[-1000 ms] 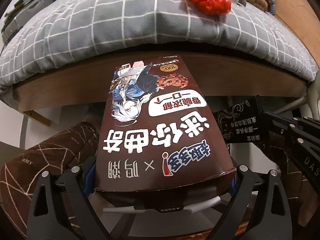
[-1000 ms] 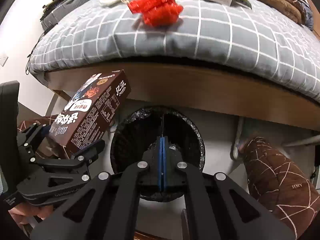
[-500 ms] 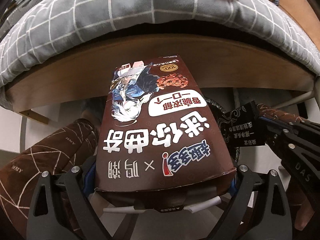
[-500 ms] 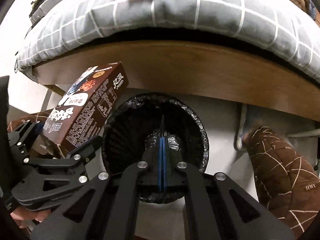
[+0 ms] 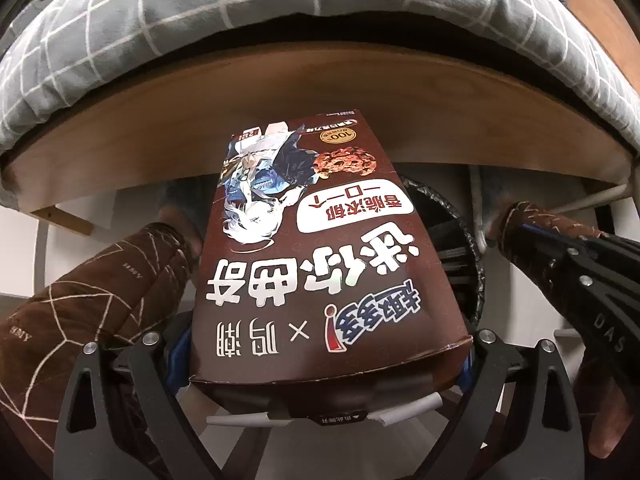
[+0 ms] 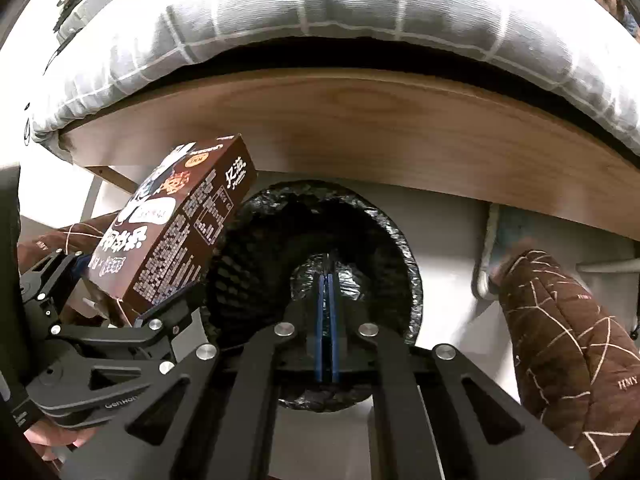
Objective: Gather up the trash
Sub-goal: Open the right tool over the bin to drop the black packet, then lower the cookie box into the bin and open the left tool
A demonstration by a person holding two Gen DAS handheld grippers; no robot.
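My left gripper [image 5: 328, 364] is shut on a brown cookie box [image 5: 320, 264] with white Chinese lettering; the box also shows in the right wrist view [image 6: 176, 228], held at the left rim of a round bin lined with a black bag [image 6: 384, 224]. The bin's rim shows right of the box in the left wrist view [image 5: 460, 236]. My right gripper [image 6: 327, 292] is shut with its blue pads almost together, right over the bin's opening. In earlier frames it held a thin black packet, which I cannot make out between the pads now.
A bed with a grey checked quilt [image 6: 360, 12] and a wooden frame [image 6: 360, 120] overhangs the bin. The person's legs in brown patterned trousers stand left [image 5: 92, 292] and right [image 6: 572, 336] of the bin. The floor is white.
Both grippers have moved down and forward toward the bin under the bed edge. The black packet seen by the right gripper earlier no longer shows in the left wrist view.
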